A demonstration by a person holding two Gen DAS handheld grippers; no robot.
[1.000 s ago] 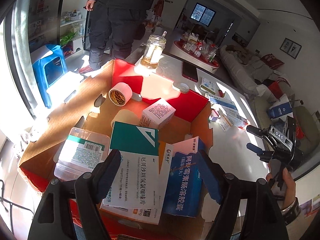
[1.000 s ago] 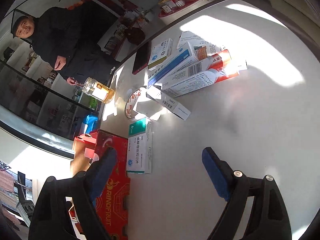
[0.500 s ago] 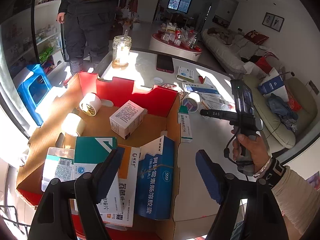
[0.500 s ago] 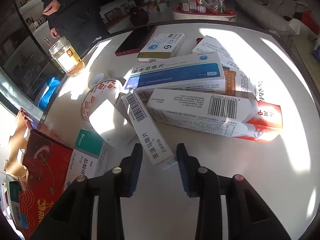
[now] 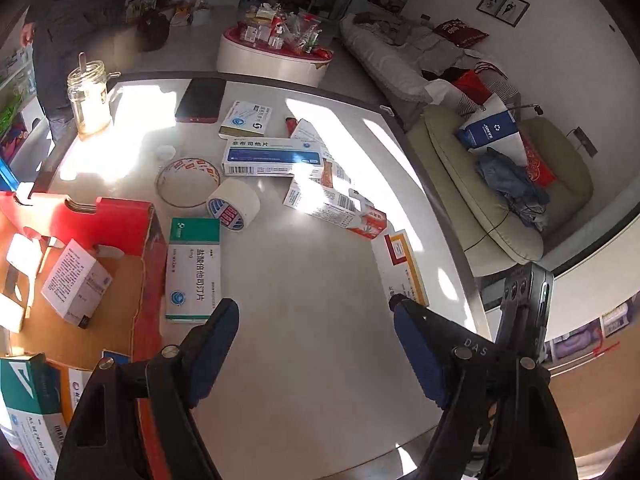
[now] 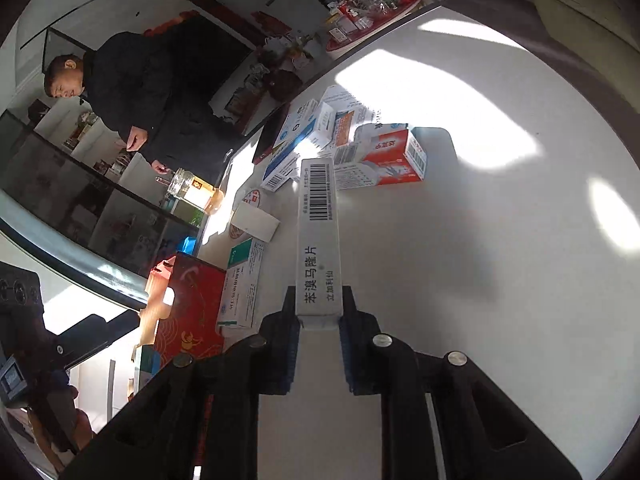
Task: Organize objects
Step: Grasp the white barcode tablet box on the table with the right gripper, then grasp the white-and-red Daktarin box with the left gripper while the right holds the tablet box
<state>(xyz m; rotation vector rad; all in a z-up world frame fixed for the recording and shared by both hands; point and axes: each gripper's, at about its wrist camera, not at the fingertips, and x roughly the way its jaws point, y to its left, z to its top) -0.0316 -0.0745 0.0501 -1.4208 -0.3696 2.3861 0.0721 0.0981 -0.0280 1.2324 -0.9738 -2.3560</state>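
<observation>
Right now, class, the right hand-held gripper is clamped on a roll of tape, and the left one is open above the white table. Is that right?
Not quite. The right wrist view shows the right hand-held gripper clamped on a long white medicine box, not a roll of tape. The left hand-held gripper is indeed open above the white table.

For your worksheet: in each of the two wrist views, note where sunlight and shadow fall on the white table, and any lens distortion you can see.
Left wrist view: hard sun patches wash out the white table near the glass jar, and the table edge bows with the fisheye. Right wrist view: bright patches on the table, the red-and-white box throws a dark shadow, the dark-clothed person appears tilted, corners vignette black.
</observation>
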